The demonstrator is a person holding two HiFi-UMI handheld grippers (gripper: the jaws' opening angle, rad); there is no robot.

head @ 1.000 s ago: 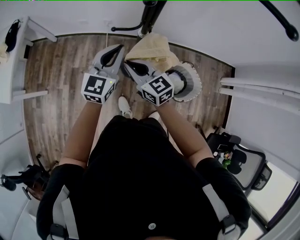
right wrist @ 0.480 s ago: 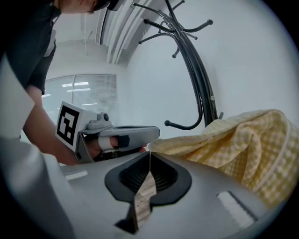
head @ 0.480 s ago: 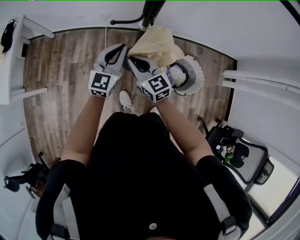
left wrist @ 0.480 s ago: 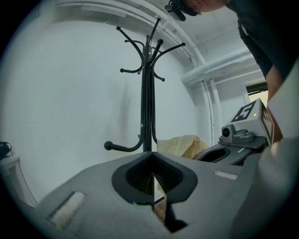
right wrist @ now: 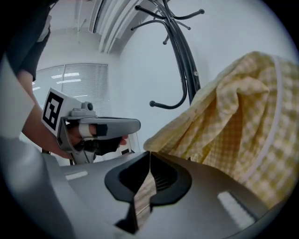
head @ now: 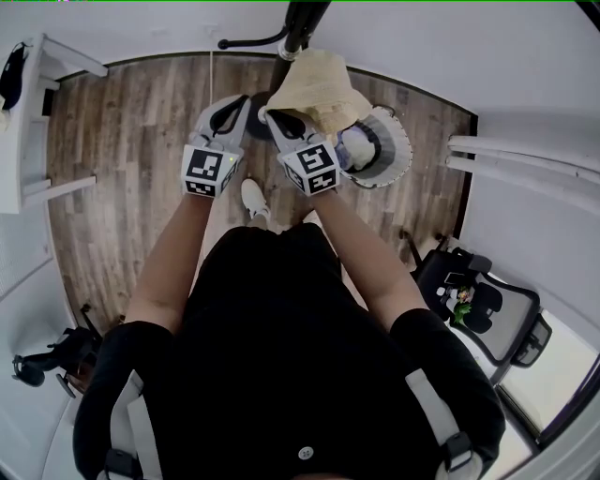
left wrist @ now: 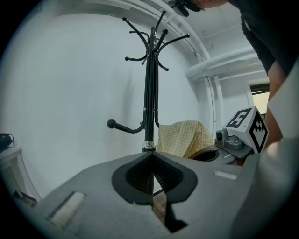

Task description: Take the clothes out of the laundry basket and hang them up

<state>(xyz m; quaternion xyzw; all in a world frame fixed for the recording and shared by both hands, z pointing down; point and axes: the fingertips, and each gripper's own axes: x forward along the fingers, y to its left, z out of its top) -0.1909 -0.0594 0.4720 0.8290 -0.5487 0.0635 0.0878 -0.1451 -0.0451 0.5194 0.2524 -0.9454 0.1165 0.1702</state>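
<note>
we pinch the yellow checked cloth (head: 319,86) in our right tool (right wrist: 148,153), near the white laundry basket (head: 394,155), black coat stand (head: 302,23) just ahead, our left tool (left wrist: 150,155) squeezed shut with nothing in it

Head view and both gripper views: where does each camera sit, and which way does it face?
Head view: on the person's head, facing steeply down; shows torso, forearms, left tool, right tool shut on yellow cloth.
Left gripper view: on the left tool, along its shut jaws toward the coat stand.
Right gripper view: on the right tool, toward the cloth; person's left hand shows.
Both gripper views share stand and cloth.
</note>
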